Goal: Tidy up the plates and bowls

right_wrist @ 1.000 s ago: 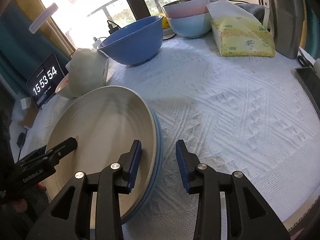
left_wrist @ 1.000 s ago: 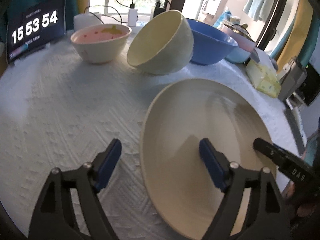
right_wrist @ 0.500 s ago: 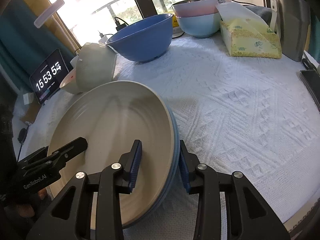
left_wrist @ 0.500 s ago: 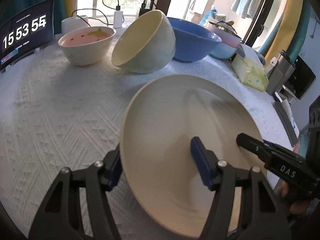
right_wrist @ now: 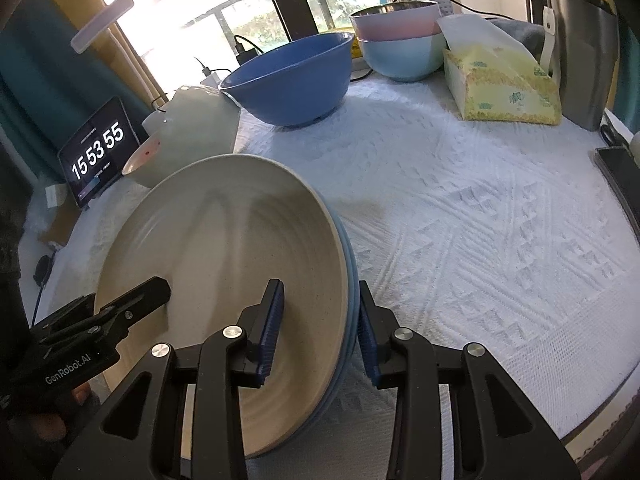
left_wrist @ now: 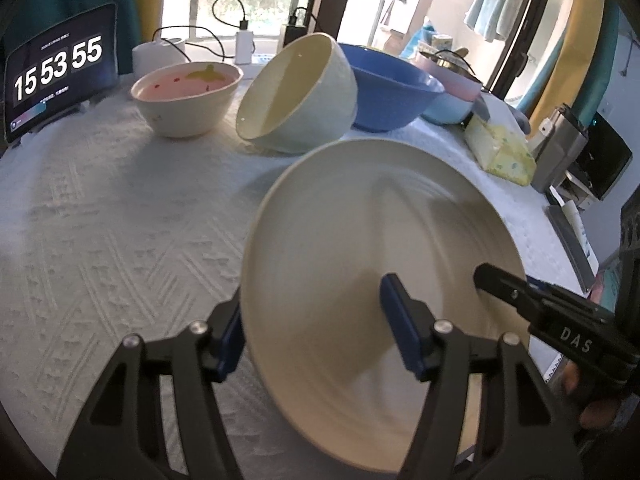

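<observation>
A cream plate (right_wrist: 224, 264) sits on top of blue plates (right_wrist: 349, 280), the stack tilted above the white tablecloth (right_wrist: 480, 216), with the right gripper (right_wrist: 320, 328) pinching its rim on one side and the left gripper (left_wrist: 316, 336) clamped over the opposite edge. Behind it, a pink-lined bowl (left_wrist: 188, 98) holds a yellow piece and red specks, a pale green bowl (left_wrist: 298, 94) lies tipped and empty beside a large blue bowl (right_wrist: 292, 80), and a pink bowl nests in a light blue bowl (right_wrist: 400, 46). The clock tablet (right_wrist: 100, 148) reads 15 53 55, while the grippers bear "GenRobot.AI" and "DAS".

Two close wrist views angled down from opposite rims, sharing the cream plate (left_wrist: 372, 280) (right_wrist: 224, 264).
</observation>
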The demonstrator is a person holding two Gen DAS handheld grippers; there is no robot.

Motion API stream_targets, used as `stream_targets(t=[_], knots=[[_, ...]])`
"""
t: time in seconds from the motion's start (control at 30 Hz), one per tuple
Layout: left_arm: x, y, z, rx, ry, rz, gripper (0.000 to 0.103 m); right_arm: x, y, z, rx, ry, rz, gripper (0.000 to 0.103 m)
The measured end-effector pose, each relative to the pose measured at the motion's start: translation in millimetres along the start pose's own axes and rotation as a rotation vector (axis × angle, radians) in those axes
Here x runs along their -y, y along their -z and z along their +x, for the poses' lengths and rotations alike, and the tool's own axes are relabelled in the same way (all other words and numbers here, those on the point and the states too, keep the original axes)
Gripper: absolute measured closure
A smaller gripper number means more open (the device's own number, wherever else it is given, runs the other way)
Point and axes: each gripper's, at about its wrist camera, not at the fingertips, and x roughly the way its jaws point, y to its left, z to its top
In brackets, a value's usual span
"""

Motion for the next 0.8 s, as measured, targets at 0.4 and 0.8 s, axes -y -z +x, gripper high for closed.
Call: stream_targets(t=[0.4,0.8], knots=[[-26.4,0.1,-19.3,0.040,-0.019,-0.035,0.040,-29.0,-4.2,1.9,0.008,-0.018,-0.047,0.066],[-63.6,-2.2,-29.4,0.072,-0.019,-0.093,0.040,-65.0,-11.9,8.8,0.008,-0.015,-0.108,0.066]])
